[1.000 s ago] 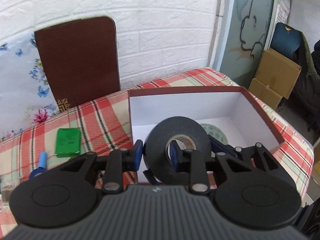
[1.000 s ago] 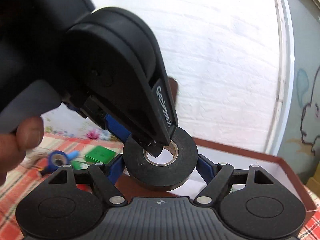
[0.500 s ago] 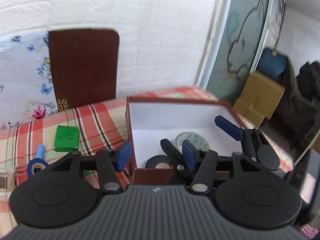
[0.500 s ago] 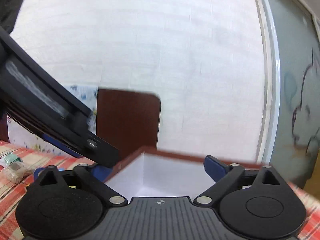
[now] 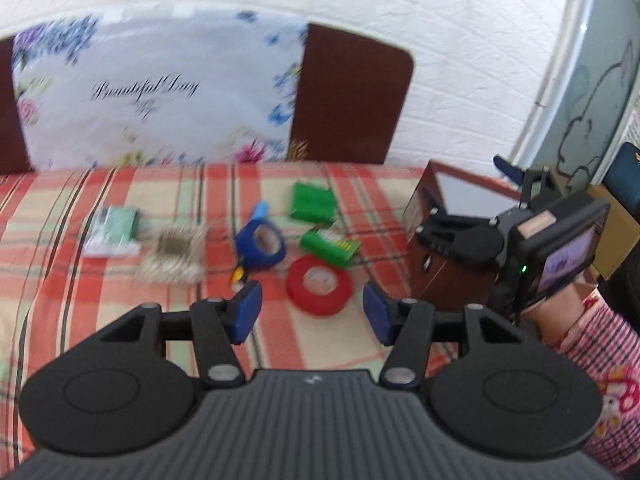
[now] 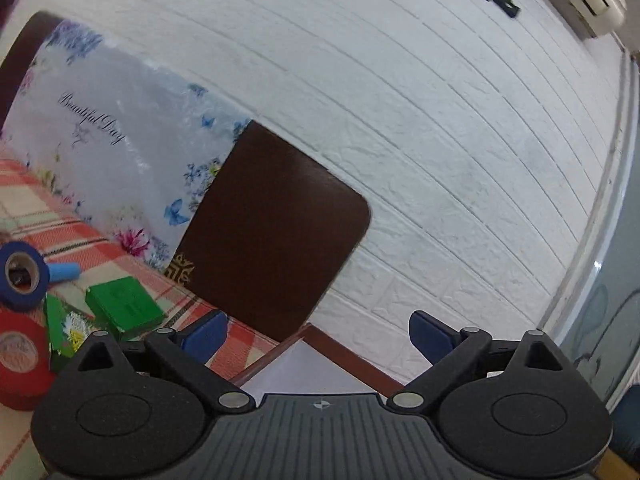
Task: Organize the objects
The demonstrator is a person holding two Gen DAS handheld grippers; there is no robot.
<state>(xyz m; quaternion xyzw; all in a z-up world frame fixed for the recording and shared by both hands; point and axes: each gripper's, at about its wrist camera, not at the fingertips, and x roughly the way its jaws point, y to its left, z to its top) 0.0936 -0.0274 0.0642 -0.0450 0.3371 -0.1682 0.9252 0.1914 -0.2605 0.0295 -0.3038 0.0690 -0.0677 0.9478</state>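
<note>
Just beyond your left gripper (image 5: 312, 310), whose blue pads stand apart on nothing, the glossy red tape roll (image 5: 319, 290) lies flat on the plaid cloth (image 5: 120, 280), hole upward, left of the brown box (image 5: 432, 240), over which your right gripper (image 6: 316, 336) gapes wide and empty.

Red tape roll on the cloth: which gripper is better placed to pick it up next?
Left. The left gripper is open, empty and faces the red tape roll. The right gripper, also open, hangs over the box.
</note>
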